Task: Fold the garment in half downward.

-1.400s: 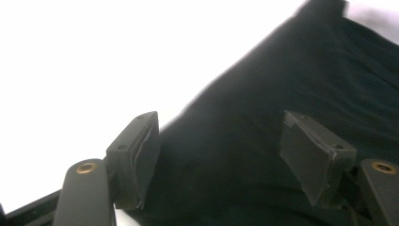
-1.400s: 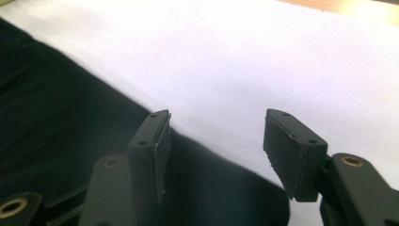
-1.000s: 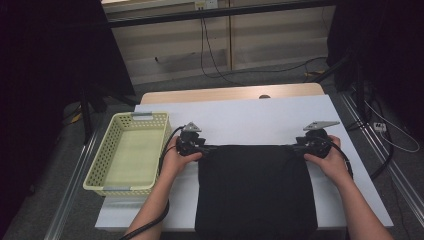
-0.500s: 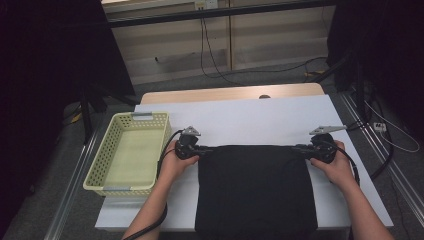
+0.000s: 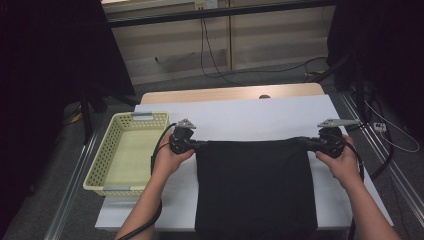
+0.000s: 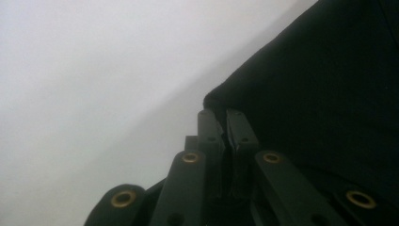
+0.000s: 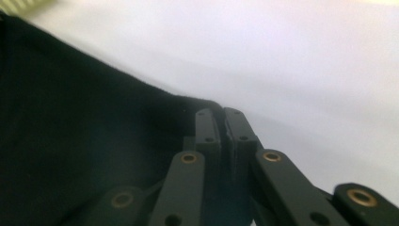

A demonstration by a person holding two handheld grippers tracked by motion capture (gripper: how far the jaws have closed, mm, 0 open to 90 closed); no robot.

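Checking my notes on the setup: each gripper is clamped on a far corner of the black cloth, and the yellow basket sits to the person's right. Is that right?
Not quite: the yellow basket sits to the person's left, as the high view shows. The left gripper and right gripper are each clamped on a far corner of the black cloth.

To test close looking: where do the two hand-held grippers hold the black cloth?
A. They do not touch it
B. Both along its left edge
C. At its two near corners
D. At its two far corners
D. The left hand-held gripper and right hand-held gripper are each shut on a far corner of the cloth, as both gripper views confirm.
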